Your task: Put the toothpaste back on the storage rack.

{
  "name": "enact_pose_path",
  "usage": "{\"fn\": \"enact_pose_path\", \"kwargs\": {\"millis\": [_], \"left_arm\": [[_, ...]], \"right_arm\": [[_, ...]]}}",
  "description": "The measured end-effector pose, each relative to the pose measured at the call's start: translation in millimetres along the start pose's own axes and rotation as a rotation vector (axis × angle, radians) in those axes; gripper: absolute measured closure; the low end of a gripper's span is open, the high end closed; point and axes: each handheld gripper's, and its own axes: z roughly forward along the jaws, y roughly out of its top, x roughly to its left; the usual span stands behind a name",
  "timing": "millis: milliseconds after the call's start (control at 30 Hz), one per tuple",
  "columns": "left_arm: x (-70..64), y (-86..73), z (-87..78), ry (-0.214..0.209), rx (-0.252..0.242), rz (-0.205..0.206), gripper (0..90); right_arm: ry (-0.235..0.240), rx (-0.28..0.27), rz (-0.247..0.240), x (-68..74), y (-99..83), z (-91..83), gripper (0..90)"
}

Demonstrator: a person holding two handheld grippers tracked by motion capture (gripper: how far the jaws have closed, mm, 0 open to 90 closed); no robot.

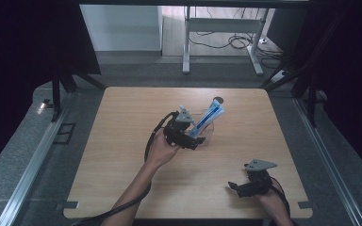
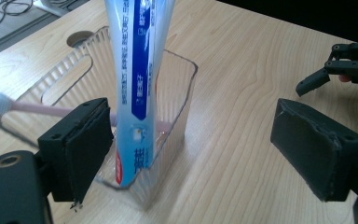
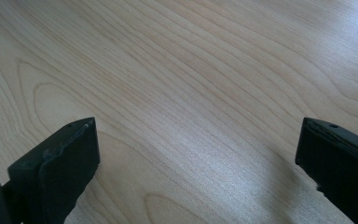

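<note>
Farthest left, ahead of the left gripper and past its left jaw, a pink-handled toothbrush with a pale head lies slanting into a clear ribbed plastic holder, its handle passing behind that jaw. The blue-and-white squeezable toothpaste tube stands in the same holder, cap end down and leaning back, its lower part just inside the left jaw. The left gripper's jaws are spread wide and grip nothing; the right jaw stands well off to the side over the light wooden table.

The tube looks light and soft, with a glossy skin that may slide; a pinch across its flat faces, in the firmer lower half, should hold best. The holder seems thin, light and easily tipped.

Farther right, near the table's front edge, the right gripper hovers low, released, well apart from the holder.
</note>
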Motion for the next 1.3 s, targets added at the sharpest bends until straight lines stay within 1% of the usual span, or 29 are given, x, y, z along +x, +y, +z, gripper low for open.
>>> {"fn": "enact_pose_path", "kwargs": {"millis": [200,367,433,600,800,967,1167,1300], "left_arm": [[-1.4,-8.9,-6.6,0.005,0.003,-0.003,12.8],[-5.1,-16.8,-11.7,0.013,0.007,-0.004,12.9],[-6.3,-19.9,-12.9,0.010,0.013,-0.013,12.9],[-7.7,-29.0,-15.2,0.016,0.025,-0.018,12.9],[-7.0,-41.9,-19.0,0.011,0.022,-0.049,13.0],[-6.0,-50.5,-24.0,0.011,0.023,-0.066,13.0],[-7.2,-62.8,-32.3,0.024,0.017,-0.082,12.9],[-8.1,-70.3,-38.2,0.035,0.024,-0.087,12.9]], "right_arm": [[-0.002,0.000,0.000,0.1,0.0,-0.2,0.0],[-0.002,-0.002,-0.001,0.4,0.1,0.0,0.0],[-0.003,-0.002,-0.001,0.6,0.2,-0.1,0.0],[-0.004,-0.004,-0.003,0.7,0.3,-0.1,0.0],[-0.004,-0.001,-0.001,1.1,0.3,0.1,0.0],[-0.005,-0.001,-0.001,1.0,0.3,0.1,0.0],[-0.003,0.000,-0.002,1.1,0.3,0.4,0.0],[-0.002,0.000,-0.001,1.2,0.4,0.6,0.0]]}}
